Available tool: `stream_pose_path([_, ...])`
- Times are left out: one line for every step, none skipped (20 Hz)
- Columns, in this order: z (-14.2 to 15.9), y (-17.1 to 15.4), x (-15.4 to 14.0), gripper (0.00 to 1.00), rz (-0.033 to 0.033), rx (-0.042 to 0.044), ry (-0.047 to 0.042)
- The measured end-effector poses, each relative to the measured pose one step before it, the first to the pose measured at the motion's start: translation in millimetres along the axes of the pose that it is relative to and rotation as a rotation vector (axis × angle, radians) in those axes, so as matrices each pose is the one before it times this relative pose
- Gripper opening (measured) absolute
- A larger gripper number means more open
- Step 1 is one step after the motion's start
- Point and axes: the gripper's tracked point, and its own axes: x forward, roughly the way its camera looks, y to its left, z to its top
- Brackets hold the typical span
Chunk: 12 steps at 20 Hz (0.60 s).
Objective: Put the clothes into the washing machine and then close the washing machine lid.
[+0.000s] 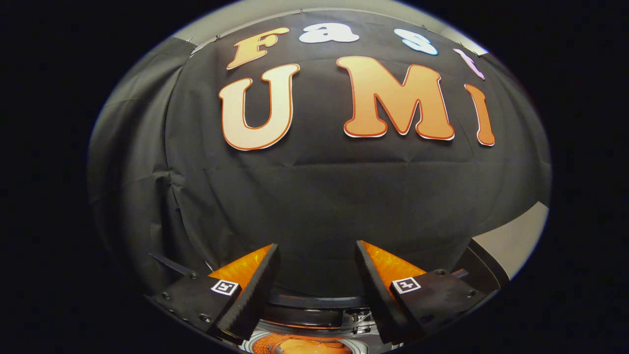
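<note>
My gripper (317, 250) is open, its two fingers spread wide with nothing between them, pointing at the black cloth wall. Low down between the fingers I see the top of the washing machine (314, 314), a dark round rim. Below that rim an orange textured thing (300, 344), which may be clothes in the drum, shows in a small strip. The lid cannot be told apart from the rim here.
The black cloth wall (314, 196) stands close ahead across the whole scene. A pale wall strip (516, 241) shows to the right of the cloth, with a dark edge (484, 270) beside the right finger.
</note>
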Motion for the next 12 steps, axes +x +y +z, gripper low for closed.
stream_pose_path([-0.79,0.33,-2.98,0.98,0.00068,-0.00056,-0.00085])
stream_pose_path([-0.53,0.87,-4.15,0.98,0.00095,-0.00093,-0.00301])
stream_pose_path([-0.98,0.53,-3.38,0.98,0.00106,-0.00132,-0.00264])
stream_pose_path([-2.09,0.02,-3.81,0.98,0.00033,-0.00099,-0.00252])
stream_pose_path([-1.23,0.28,-3.01,0.98,0.00006,-0.00069,-0.00098])
stream_pose_path([0.34,0.31,-3.35,0.98,0.00016,-0.00028,0.00063])
stream_pose_path([-1.55,-0.02,-2.71,0.98,0.00002,-0.00012,0.00078])
stream_pose_path([-1.51,1.16,-3.04,0.98,-0.0002,-0.00049,0.00106])
stream_pose_path([-2.45,0.07,-3.19,0.98,0.00015,-0.00068,0.00234])
stream_pose_path([-1.86,1.28,-3.3,0.98,-0.00027,0.00012,0.00108])
stream_pose_path([-1.81,0.03,-4.13,0.98,0.00029,-0.00084,0.00035])
stream_pose_path([-1.6,0.4,-3.79,0.98,0.00048,-0.00096,-0.00174])
